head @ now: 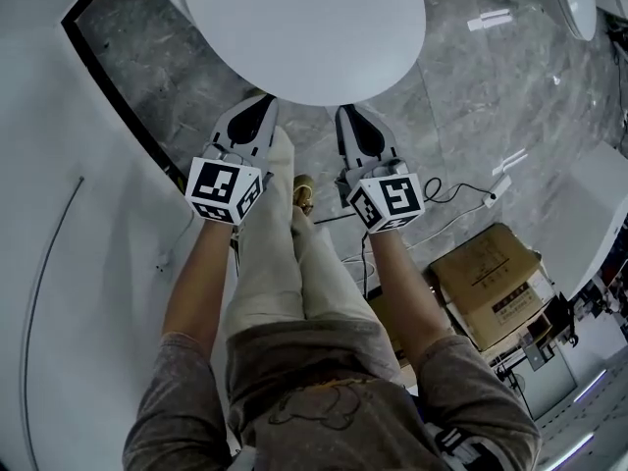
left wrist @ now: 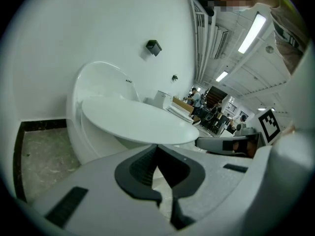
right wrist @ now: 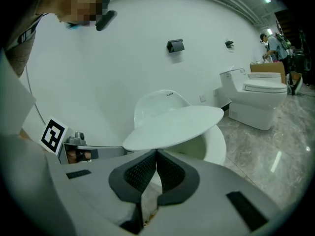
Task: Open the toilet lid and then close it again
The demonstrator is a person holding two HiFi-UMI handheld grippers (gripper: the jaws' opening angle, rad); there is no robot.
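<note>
The white toilet lid (head: pixel 304 27) is seen tilted partly up off the bowl (right wrist: pixel 216 141), its front edge just above the tips of the left gripper (head: pixel 263 102) and right gripper (head: pixel 347 114), both pairs of jaws pressed together on nothing.

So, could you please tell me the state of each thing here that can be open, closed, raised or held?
toilet lid: partly raised, tilted up off the bowl, not fully open.
left gripper: shut, nothing between the jaws, tip at the lid's front edge.
right gripper: shut, nothing between the jaws, tip at the lid's front edge.
second toilet: lid down.
cardboard box: closed.
</note>
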